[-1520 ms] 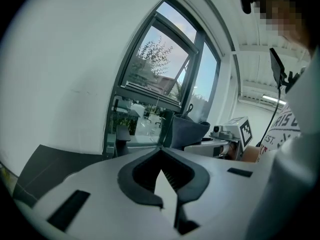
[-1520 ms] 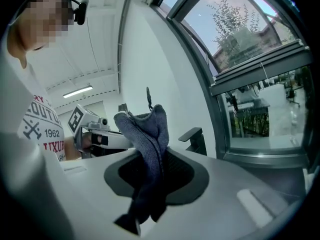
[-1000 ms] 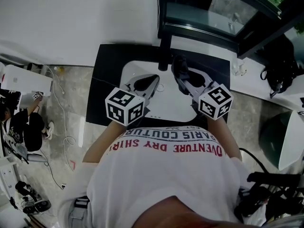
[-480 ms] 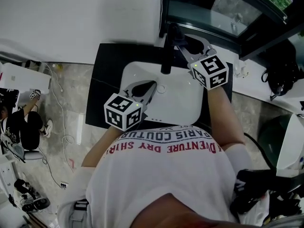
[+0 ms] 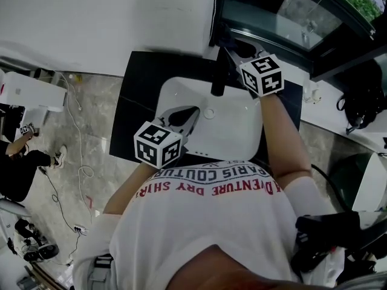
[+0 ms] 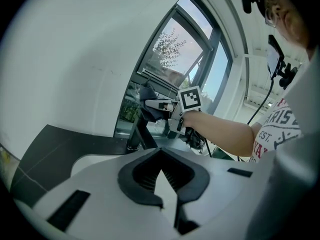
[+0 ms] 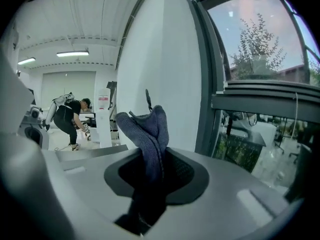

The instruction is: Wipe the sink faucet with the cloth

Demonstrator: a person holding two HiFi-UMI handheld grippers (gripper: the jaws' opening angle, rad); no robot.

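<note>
1. Head view: the right gripper (image 5: 230, 49) is reached out to the back of the white sink (image 5: 239, 135), at the top of the dark faucet (image 5: 217, 80). Its marker cube is just right of the faucet.
2. Right gripper view: the jaws are clamped on a blue-grey cloth (image 7: 148, 134). The cloth bunches up and sticks out past the jaw tips, and a fold hangs down between the pads.
3. Left gripper view: the cloth shows as a dark wad right at the upper end of the faucet stem (image 6: 138, 134). It looks pressed against the stem, but I can't confirm contact.
4. The left gripper (image 5: 193, 110) is low over the left part of the sink basin, well apart from the faucet. Its jaws are together at the tips with nothing between them; only white sink shows through the narrow slit.
5. The sink is set in a black counter (image 5: 138, 101) against a white wall.
6. A window (image 7: 260, 49) with a dark frame is just behind and right of the faucet, with trees outside.
7. A person (image 7: 67, 116) is bent over in the far background of the right gripper view.
</note>
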